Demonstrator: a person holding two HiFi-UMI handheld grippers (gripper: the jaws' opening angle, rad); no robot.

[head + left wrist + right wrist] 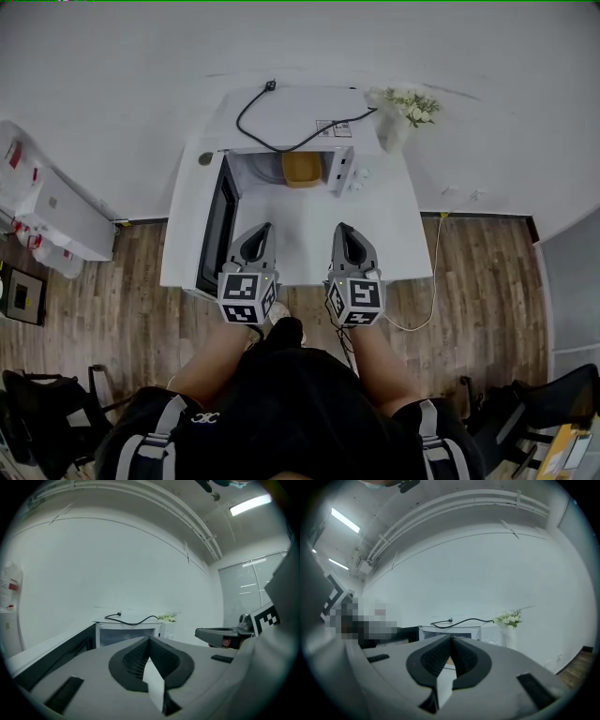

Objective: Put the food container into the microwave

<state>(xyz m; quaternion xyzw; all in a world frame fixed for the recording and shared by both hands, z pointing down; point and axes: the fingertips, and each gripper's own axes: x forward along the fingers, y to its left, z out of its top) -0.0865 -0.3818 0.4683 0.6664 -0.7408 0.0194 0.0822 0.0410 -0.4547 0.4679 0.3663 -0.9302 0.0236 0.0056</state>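
The white microwave (pixel 281 117) stands at the back of a white table (pixel 403 244), its dark door (pixel 217 225) swung open to the left. Inside its cavity sits the orange-brown food container (pixel 301 169). My left gripper (pixel 266 228) and right gripper (pixel 339 228) hover side by side over the table's front half, well short of the cavity. Both point toward the microwave with jaws closed together and nothing between them. In the left gripper view the microwave (pixel 126 632) shows past the shut jaws; in the right gripper view the microwave (pixel 450 632) also lies ahead.
A black power cord (pixel 281 131) lies loose on the microwave's top. A white vase of flowers (pixel 398 117) stands at the table's back right. A white cable (pixel 433 272) hangs off the right edge. White cabinet (pixel 52 211) at left; wooden floor around.
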